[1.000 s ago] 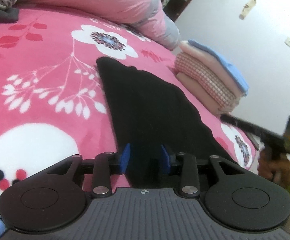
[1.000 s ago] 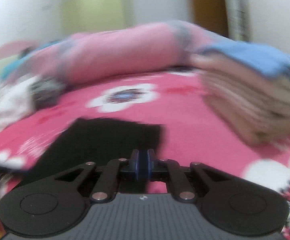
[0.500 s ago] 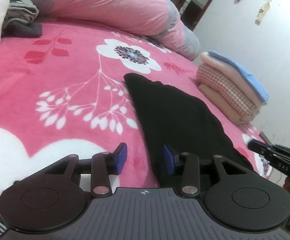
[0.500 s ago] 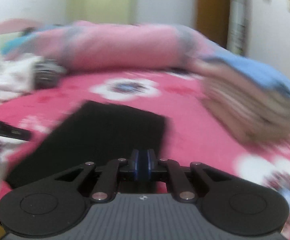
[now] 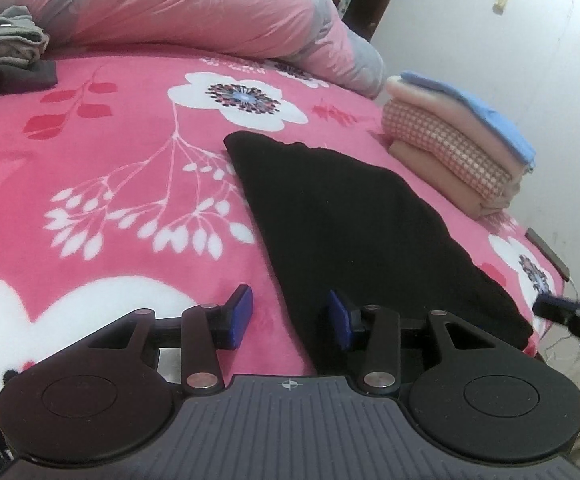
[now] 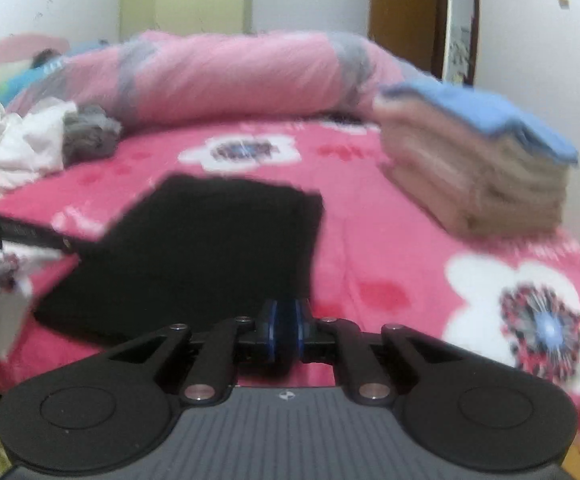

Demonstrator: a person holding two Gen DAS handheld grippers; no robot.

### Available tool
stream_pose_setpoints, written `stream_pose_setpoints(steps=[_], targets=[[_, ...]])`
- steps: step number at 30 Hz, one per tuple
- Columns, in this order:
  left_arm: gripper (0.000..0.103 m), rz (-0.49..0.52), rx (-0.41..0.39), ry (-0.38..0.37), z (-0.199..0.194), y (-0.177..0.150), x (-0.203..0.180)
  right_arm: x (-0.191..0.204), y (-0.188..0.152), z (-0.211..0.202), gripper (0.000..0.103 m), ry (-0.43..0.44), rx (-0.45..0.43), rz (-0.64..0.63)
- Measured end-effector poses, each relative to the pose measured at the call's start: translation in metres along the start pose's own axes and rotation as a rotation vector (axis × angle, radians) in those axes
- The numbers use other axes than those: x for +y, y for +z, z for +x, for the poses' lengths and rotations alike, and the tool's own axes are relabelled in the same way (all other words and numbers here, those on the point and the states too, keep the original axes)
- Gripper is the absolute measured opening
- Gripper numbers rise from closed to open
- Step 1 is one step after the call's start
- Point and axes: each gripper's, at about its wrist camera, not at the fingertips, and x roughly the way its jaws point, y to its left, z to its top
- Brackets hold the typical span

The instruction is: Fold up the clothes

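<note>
black folded garment (image 5: 354,216) lies flat at frame centre on a pink floral blanket (image 5: 101,152). left gripper (image 5: 287,318) at bottom centre, jaws wide, straddling the garment's near edge. right gripper (image 6: 285,334), jaws pressed together, holding nothing visible. stacked folded clothes (image 5: 458,140) at right.

There is one black cloth (image 5: 354,216) lying flat on the one pink flowery blanket (image 5: 101,152). At 2 o'clock sits one stack of folded clothes (image 5: 454,140). At 12 o'clock lies one big pink quilt (image 5: 177,4). At 10 o'clock is one heap of unfolded clothes (image 5: 5,48).
</note>
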Motion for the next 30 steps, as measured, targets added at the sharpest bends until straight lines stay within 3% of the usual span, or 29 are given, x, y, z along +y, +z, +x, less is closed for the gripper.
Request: stream_pose_setpoints(steps=[4, 6, 9, 15, 19, 23, 27, 30], targets=[[0.042, 0.002, -0.008, 0.012, -0.004, 0.001, -0.001, 0.046, 0.016, 0.035, 0.009, 0.127, -0.030, -0.046], [0.043, 0.012, -0.010, 0.020, -0.005, 0.001, -0.003, 0.065, 0.016, 0.056, 0.009, 0.159, 0.002, -0.069], [0.043, 0.024, -0.001, 0.026, -0.002, -0.001, -0.002, 0.070, -0.003, 0.070, 0.009, 0.162, 0.123, -0.043], [0.043, 0.002, 0.003, 0.006, 0.000, 0.000, 0.004, 0.055, -0.028, 0.008, 0.010, 0.153, 0.196, -0.004], [0.043, 0.029, -0.030, 0.012, -0.009, 0.002, 0.000, 0.052, -0.010, 0.002, 0.010, 0.145, 0.117, 0.054], [0.044, 0.026, -0.033, 0.020, -0.016, -0.001, 0.001, 0.082, 0.011, 0.034, 0.010, 0.232, 0.019, 0.032], [0.045, 0.004, -0.030, 0.028, -0.024, -0.004, 0.008, 0.113, -0.008, 0.063, 0.010, 0.302, 0.114, -0.026], [0.045, -0.015, -0.028, 0.036, -0.024, -0.003, 0.015, 0.128, -0.030, 0.037, 0.010, 0.366, 0.113, -0.067]])
